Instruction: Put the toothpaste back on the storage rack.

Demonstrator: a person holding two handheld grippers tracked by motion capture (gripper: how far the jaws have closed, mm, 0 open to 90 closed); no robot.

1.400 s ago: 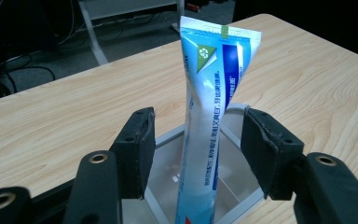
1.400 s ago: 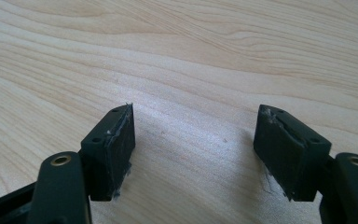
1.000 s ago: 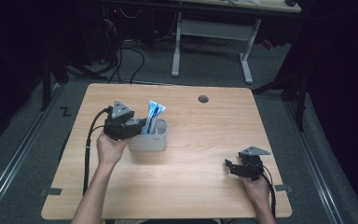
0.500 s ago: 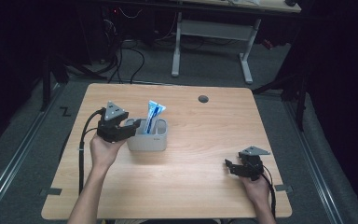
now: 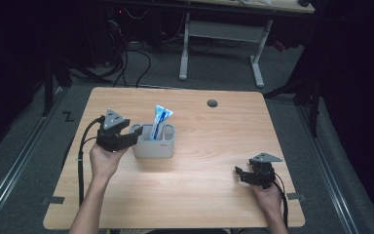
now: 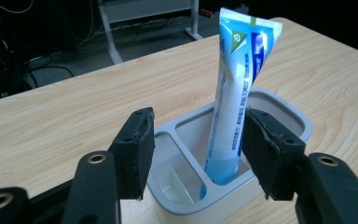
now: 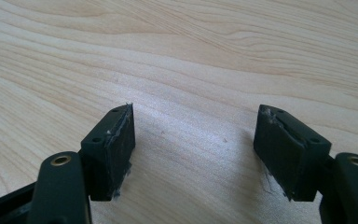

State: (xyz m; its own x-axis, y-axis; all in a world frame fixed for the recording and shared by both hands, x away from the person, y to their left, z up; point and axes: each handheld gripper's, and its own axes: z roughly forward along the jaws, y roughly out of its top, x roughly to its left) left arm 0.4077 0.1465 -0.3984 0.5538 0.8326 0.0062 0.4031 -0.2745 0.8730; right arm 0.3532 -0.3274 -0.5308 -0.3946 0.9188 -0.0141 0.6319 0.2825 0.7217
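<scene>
On a wooden bench (image 5: pixel 199 170), the left tool (image 5: pixel 135 131) hovers with jaws apart and empty beside a grey divided holder (image 5: pixel 154 146) where a blue toothpaste tube (image 6: pixel 237 102) stands upright, seemingly just placed or about to be gripped, while the right tool (image 5: pixel 238 174) rests apart, open and empty.
</scene>
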